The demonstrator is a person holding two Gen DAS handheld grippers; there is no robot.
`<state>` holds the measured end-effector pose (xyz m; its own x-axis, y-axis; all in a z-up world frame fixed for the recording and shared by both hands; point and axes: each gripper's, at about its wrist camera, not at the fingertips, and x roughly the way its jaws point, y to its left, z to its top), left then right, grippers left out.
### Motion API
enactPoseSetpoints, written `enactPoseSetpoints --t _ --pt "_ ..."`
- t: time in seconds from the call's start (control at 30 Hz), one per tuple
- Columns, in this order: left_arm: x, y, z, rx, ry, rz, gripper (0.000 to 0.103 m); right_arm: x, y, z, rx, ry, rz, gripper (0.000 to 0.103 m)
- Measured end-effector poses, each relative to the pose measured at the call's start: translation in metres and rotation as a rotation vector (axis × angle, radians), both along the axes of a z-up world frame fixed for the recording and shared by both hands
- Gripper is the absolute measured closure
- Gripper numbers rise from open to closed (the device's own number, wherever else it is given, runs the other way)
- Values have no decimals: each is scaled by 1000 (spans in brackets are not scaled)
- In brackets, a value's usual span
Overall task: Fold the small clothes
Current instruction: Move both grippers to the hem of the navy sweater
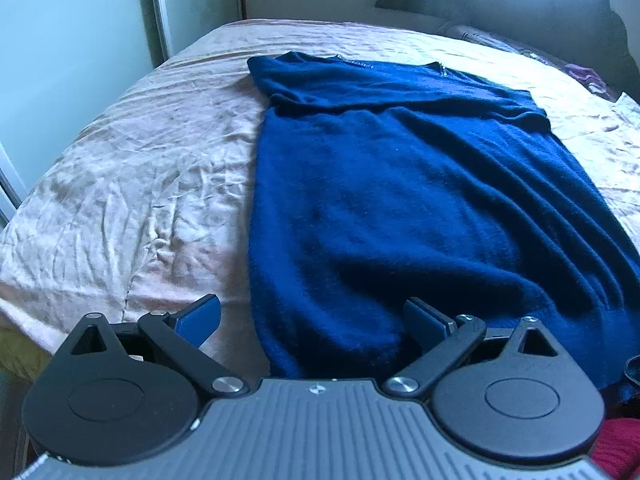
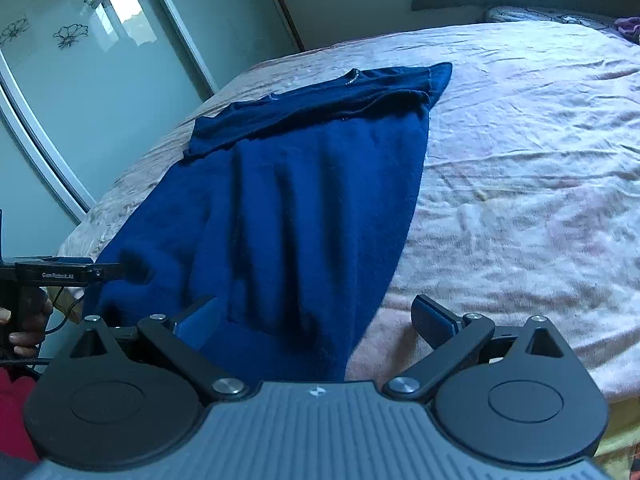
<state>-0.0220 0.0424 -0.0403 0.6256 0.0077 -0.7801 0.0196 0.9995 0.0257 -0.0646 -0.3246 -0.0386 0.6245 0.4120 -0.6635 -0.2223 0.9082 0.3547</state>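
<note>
1. A dark blue top [image 1: 400, 200] lies spread flat on the bed [image 1: 120, 184], neckline at the far end and hem at the near edge of the mattress. Its sleeves look folded across the upper part, forming a band below the collar.
2. The left gripper [image 1: 312, 320] sits low at the near edge, fingers spread wide with nothing between the pads. The hem's left corner lies in the gap: the left finger [image 1: 200, 316] is over bare sheet just beside the cloth, the right finger [image 1: 424, 320] over the blue fabric.
3. The right gripper [image 2: 316, 320] is also spread wide and holds nothing. The hem's right corner falls between its fingers: one finger [image 2: 196, 324] over the fabric, the other [image 2: 434, 320] over the pale, creased cover [image 2: 520, 200].
4. From the right wrist camera, the left gripper's body shows at the far left, level with the hem, with a hand [image 2: 24, 320] wrapped round its handle. Whether its tip touches the cloth I cannot tell.
5. Both tools point along the garment toward the headboard [image 1: 500, 4]; a mirrored wardrobe door [image 2: 80, 80] stands to the left.
</note>
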Motion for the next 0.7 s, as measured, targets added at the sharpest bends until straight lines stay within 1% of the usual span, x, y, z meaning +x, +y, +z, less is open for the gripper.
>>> enactPoseSetpoints --t 0.23,0.3,0.43,0.57,0.63,0.7 --pt "2 -3 -5 23 26 -13 3 -1 1 -6 20 27 24 1" --pt "2 -3 -8 16 37 -12 3 -1 1 -8 26 38 28 1" --pt "2 11 -12 -58 69 -26 3 -2 1 -11 36 47 37 1" --pt "-3 32 -11 -169 79 -44 3 -1 -5 -15 68 61 33 1" --pt "-6 37 -10 -210 85 -66 2 0 -9 -17 95 54 37 1" --pt "-9 39 -11 -222 81 -85 2 -2 -13 -20 110 20 55 1"
